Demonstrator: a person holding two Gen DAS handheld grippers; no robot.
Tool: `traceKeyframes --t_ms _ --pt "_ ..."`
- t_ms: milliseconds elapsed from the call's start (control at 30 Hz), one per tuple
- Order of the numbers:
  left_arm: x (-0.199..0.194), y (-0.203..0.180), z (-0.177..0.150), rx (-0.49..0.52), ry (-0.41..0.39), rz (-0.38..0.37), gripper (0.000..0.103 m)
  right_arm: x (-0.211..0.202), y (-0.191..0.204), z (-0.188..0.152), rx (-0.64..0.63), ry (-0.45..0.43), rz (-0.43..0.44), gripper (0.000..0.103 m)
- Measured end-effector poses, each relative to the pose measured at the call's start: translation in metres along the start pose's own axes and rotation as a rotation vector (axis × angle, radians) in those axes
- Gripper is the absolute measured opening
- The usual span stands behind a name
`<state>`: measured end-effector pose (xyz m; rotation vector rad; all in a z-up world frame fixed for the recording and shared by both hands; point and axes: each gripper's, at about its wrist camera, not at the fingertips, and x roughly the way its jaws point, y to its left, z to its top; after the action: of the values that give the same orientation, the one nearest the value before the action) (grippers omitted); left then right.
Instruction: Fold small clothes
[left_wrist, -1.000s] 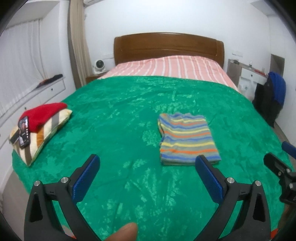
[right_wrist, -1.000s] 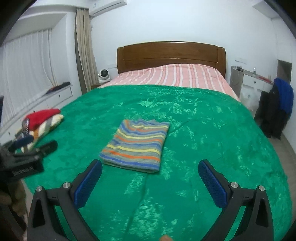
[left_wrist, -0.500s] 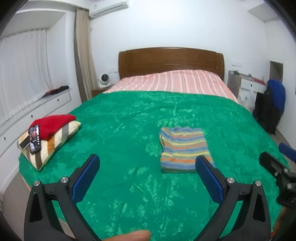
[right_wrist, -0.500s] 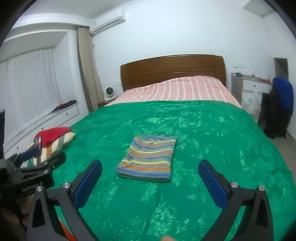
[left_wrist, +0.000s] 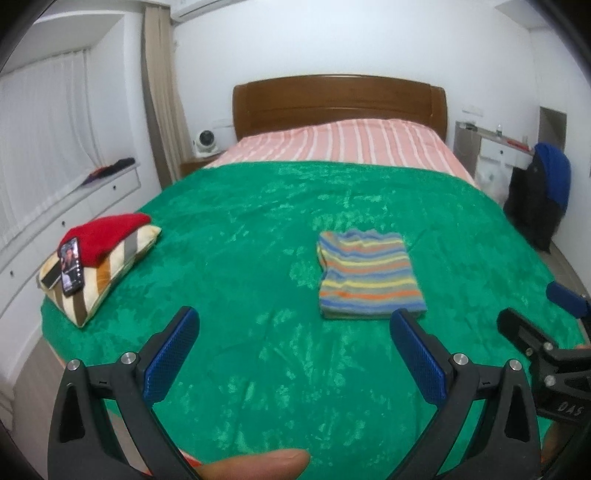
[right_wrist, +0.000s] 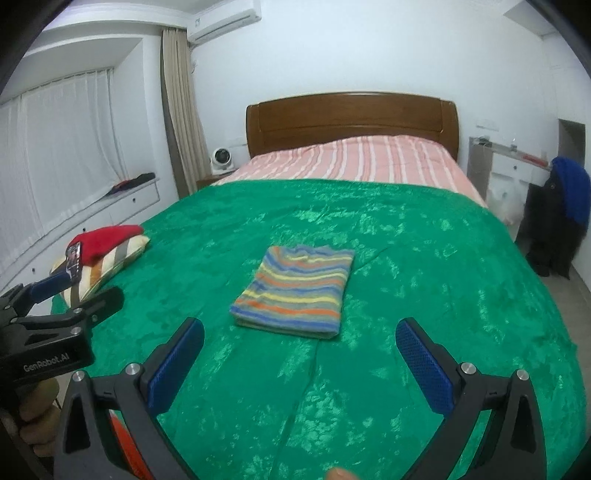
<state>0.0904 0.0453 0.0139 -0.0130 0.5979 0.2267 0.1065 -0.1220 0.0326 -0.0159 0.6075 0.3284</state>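
Left wrist: bed (left_wrist: 258, 229) lower, farther; folded striped garment (left_wrist: 369, 275) unmoved.

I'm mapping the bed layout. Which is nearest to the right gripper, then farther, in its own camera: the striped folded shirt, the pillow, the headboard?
From the right gripper:
1. Striped folded shirt, straight ahead on the green blanket.
2. Pillow, off to the left near the bed edge.
3. Headboard, at the far end by the wall.

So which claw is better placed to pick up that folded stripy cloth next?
Probably the right claw: the folded striped cloth lies almost centred between its open blue fingers, while it sits off to the left claw's right side.
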Motion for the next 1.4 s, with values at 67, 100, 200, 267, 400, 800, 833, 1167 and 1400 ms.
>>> traceKeyframes --t_ms 67,100,200,267,400,800,833,1167,1400 --pt "0.001 0.0 0.0 0.009 0.007 0.01 0.103 0.004 0.004 0.001 -0.017 0.035 -0.037 0.102" --pt "0.001 -0.001 0.001 0.014 0.009 0.013 0.103 0.004 0.006 0.001 -0.027 0.047 -0.056 0.102" --pt "0.003 -0.002 0.0 0.027 0.026 0.022 0.103 0.003 0.009 0.002 -0.037 0.079 -0.079 0.102" --pt "0.003 -0.003 -0.001 0.032 0.035 0.026 0.103 0.002 0.008 0.002 -0.032 0.092 -0.079 0.102" --pt "0.0 -0.004 -0.002 0.036 0.042 0.015 0.103 -0.001 0.01 0.002 -0.042 0.108 -0.09 0.102" --pt "-0.001 -0.005 -0.005 0.05 0.067 -0.015 0.103 -0.012 0.019 0.005 -0.06 0.101 -0.078 0.102" --pt "-0.001 -0.005 -0.005 0.05 0.071 -0.017 0.103 -0.012 0.019 0.005 -0.063 0.105 -0.066 0.102" --pt "0.001 -0.005 -0.004 0.035 0.098 -0.021 0.103 -0.011 0.028 0.005 -0.084 0.123 -0.141 0.102" --pt "0.0 -0.005 -0.003 0.037 0.105 -0.023 0.103 -0.017 0.026 0.011 -0.054 0.114 -0.173 0.102"
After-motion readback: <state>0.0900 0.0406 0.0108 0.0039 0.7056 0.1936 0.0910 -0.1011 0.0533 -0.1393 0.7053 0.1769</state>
